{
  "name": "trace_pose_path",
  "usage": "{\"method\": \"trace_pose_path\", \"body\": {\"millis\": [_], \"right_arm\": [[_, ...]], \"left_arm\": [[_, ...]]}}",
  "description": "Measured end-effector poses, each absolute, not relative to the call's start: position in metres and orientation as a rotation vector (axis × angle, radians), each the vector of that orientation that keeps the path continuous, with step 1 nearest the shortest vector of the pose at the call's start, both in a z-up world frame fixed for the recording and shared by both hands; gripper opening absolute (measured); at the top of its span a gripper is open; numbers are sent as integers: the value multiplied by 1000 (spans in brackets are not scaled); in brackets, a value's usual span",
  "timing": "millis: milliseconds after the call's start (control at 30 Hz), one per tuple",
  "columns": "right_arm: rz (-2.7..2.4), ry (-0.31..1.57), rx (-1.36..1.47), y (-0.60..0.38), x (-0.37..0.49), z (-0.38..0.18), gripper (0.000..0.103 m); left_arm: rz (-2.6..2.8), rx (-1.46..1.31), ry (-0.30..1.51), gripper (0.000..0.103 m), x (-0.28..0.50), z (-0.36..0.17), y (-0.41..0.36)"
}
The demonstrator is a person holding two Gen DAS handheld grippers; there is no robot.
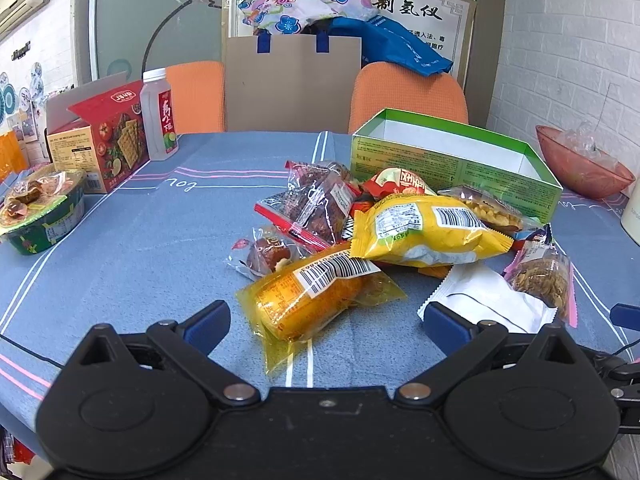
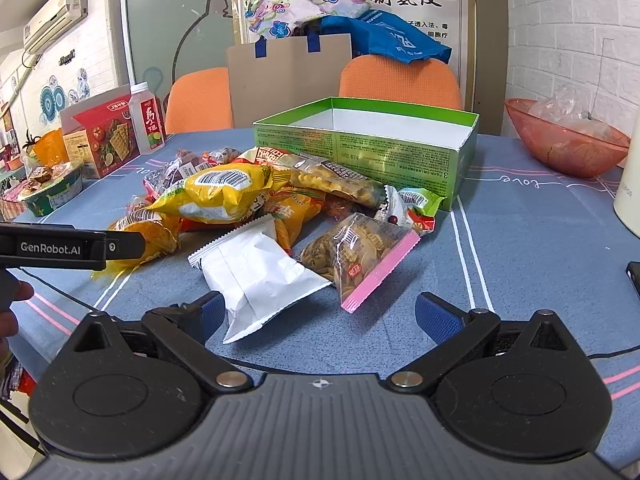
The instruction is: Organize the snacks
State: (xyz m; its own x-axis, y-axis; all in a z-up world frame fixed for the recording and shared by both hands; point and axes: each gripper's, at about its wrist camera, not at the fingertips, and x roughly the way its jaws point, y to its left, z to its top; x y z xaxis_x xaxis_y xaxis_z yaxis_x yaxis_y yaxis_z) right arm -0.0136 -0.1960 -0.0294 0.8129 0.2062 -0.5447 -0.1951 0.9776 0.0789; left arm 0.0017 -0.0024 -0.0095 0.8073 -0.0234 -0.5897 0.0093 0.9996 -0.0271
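Step in hand: the first pick, by my reading. The snack packets (image 2: 256, 208) lie heaped on the blue tablecloth (image 2: 520, 240), just in front of the green box (image 2: 372, 148), which looks empty. Your left gripper (image 1: 326, 320) and right gripper (image 2: 316, 312) both stand spread apart, holding nothing. Next, close the right one on the white packet (image 2: 256, 276), then carry it into the box.

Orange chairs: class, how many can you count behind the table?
2. One chair stands behind the table's left side, the other chair behind the green box. Others may be hidden.
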Motion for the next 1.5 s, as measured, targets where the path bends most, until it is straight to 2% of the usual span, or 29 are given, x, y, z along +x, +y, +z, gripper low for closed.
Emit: {"method": "trace_pose_path", "body": {"millis": [467,667,833,1100,1367,1400,1433,1467,1500], "right_arm": [[248,566,6,-194,-12,-30,103],[347,351,50,-196,-24,-23,103],[459,438,-52,-183,-12,-26,103],[516,488,-207,-165,7,-44,103],[476,557,-150,-175,18,-54,103],[473,556,-159,-174,18,-55,103],[469,555,-166,-173,16,-56,103],[457,559,-170,-173,14,-57,102],[449,551,-163,-175,12,-57,96]], "left_arm": [[-39,-51,629,103,4,-10,-1],[-85,-145,664,103,10,-11,11],[-232,-210,694,103,11,-14,8],[-429,-301,846,102,39,-32,-20],[-452,-353,858,103,64,-33,-36],[-463,-349,862,100,66,-35,-39],[-477,-355,868,93,66,-38,-40],[-496,-389,868,79,65,-40,-38],[-507,-409,870,68,61,-40,-37]]}}
